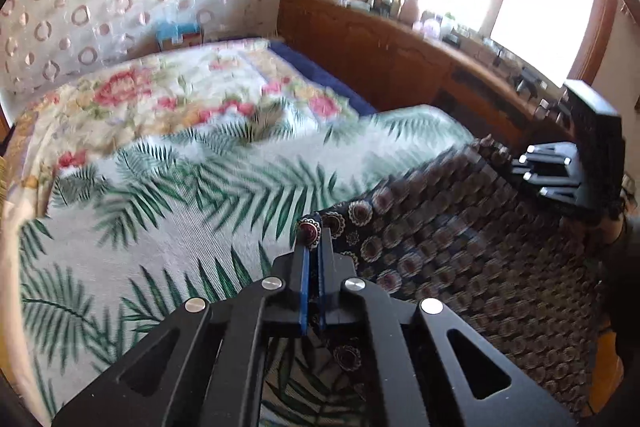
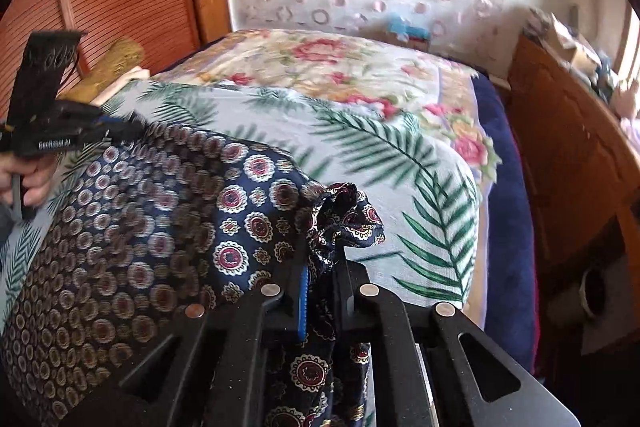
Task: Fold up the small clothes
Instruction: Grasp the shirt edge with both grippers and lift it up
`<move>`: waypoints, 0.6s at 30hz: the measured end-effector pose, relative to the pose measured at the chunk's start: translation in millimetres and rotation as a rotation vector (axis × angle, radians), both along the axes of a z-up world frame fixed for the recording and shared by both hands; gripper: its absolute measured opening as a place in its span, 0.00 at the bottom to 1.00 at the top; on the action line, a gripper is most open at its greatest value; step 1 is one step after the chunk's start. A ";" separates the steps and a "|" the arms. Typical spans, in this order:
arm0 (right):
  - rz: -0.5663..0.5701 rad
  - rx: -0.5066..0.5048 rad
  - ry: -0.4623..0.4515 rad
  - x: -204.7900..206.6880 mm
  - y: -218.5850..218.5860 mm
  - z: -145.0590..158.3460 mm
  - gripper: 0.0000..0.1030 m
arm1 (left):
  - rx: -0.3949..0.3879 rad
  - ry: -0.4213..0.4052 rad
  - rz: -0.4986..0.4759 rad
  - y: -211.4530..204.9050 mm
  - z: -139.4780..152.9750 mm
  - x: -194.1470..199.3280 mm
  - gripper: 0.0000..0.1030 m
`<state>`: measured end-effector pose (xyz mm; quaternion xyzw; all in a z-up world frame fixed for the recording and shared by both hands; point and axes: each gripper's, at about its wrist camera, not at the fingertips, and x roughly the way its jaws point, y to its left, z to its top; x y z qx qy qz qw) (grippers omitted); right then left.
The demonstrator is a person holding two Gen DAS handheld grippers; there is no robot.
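The left tool point(image 1: 314, 247) is clenched on a corner of the dark medallion-print cloth point(image 1: 460, 247), low centre of its view. The right tool point(image 2: 326, 267) grips a bunched corner. Between them the cloth stretches, raised over the bed's palm-leaf cover point(image 1: 160, 227), toward lower right.

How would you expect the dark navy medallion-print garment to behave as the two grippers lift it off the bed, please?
The dark navy medallion-print garment probably stays floppy: it bunches into ruffles at the right gripper. It looks thin and light, pinched at a corner by the left gripper. Its smooth weave may slip, so the middle would likely sag over the palm-leaf bedspread.
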<state>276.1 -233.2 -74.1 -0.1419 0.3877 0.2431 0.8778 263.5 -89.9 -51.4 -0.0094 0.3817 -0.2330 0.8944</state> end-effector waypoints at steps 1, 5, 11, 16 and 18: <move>0.000 0.007 -0.021 -5.0 1.4 7.0 0.08 | -0.014 -0.024 0.008 2.6 10.5 -5.8 0.04; -0.010 0.046 -0.134 -28.8 5.2 44.7 0.07 | -0.045 -0.131 0.028 11.9 55.2 -34.5 0.04; 0.035 0.107 -0.317 -78.0 24.1 118.0 0.07 | -0.072 -0.315 0.072 37.8 130.5 -89.6 0.03; 0.098 0.141 -0.448 -133.5 46.7 177.9 0.07 | -0.108 -0.454 0.120 70.7 188.6 -150.9 0.03; 0.120 0.152 -0.492 -157.1 55.6 199.9 0.07 | -0.110 -0.495 0.134 80.2 208.6 -173.3 0.03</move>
